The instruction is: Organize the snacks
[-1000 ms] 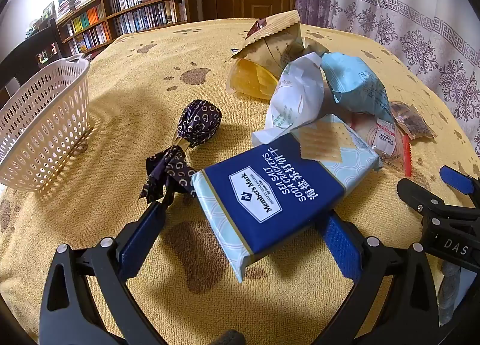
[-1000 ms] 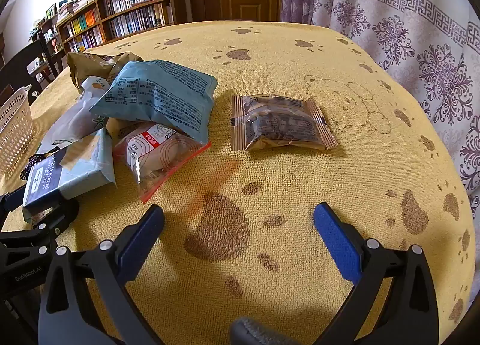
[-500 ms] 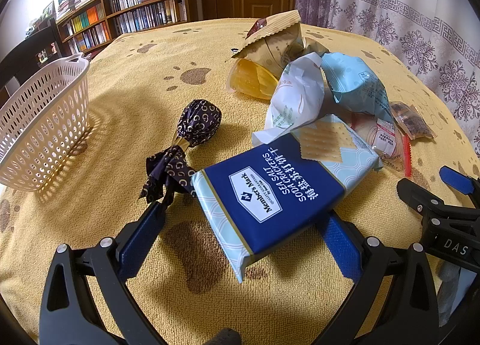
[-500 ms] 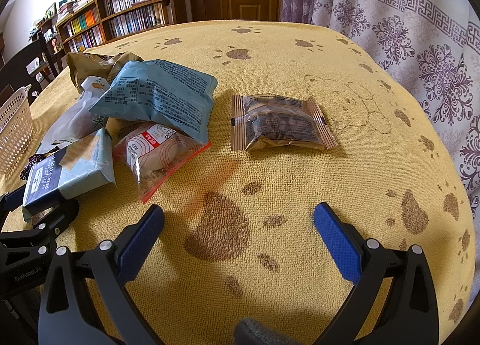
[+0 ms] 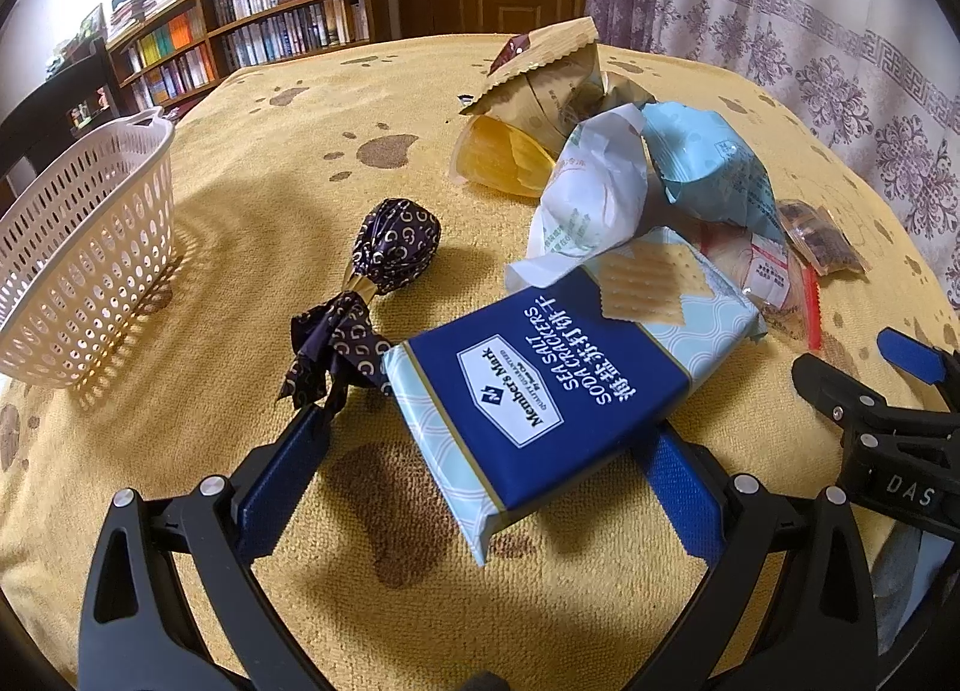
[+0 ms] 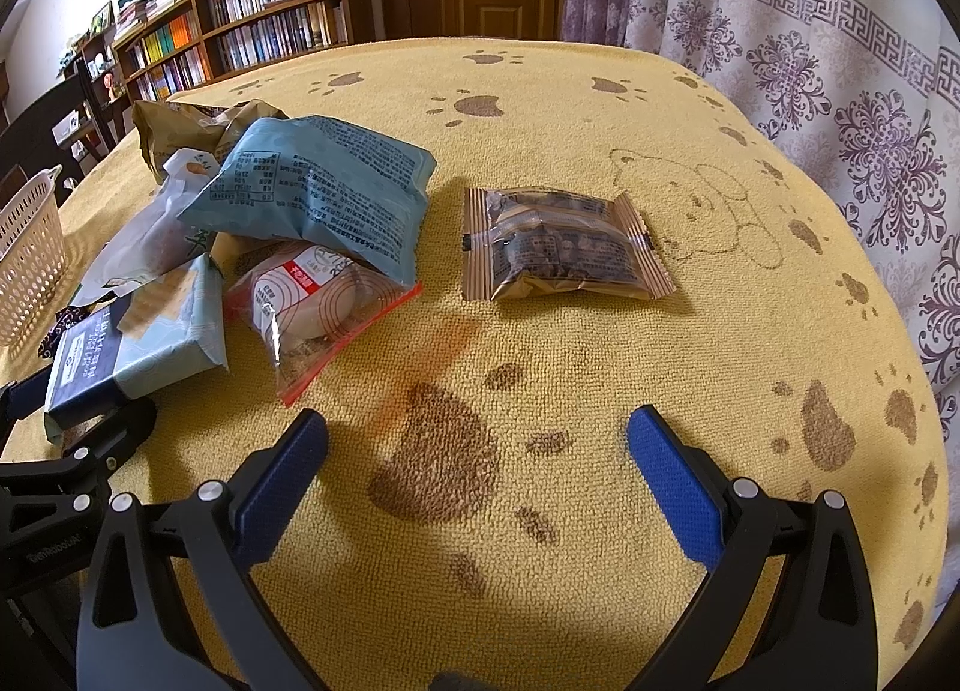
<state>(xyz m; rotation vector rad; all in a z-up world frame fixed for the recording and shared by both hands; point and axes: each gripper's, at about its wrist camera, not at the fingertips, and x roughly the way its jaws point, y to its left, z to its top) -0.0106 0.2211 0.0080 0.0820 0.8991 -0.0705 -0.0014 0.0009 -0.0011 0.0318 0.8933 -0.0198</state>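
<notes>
Left gripper (image 5: 480,445) hangs low with its blue fingers (image 5: 287,454) spread wide, the near end of the soda cracker pack (image 5: 543,385) lying between them; whether either finger touches it is hard to say. Just left lies the dark wrapped candy (image 5: 393,247), and further left the white basket (image 5: 78,259). Right gripper (image 6: 477,460) gapes wide over bare yellow tablecloth (image 6: 600,108), the brown snack packet (image 6: 561,247) far beyond it.

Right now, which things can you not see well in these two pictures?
- Basket inside: left wrist view, its wall hides it; the frame edge cuts it.
- Cracker pack underside and the left gripper grip: the pack covers them.
- Brown bag: right wrist view, the blue bag hides most.
</notes>
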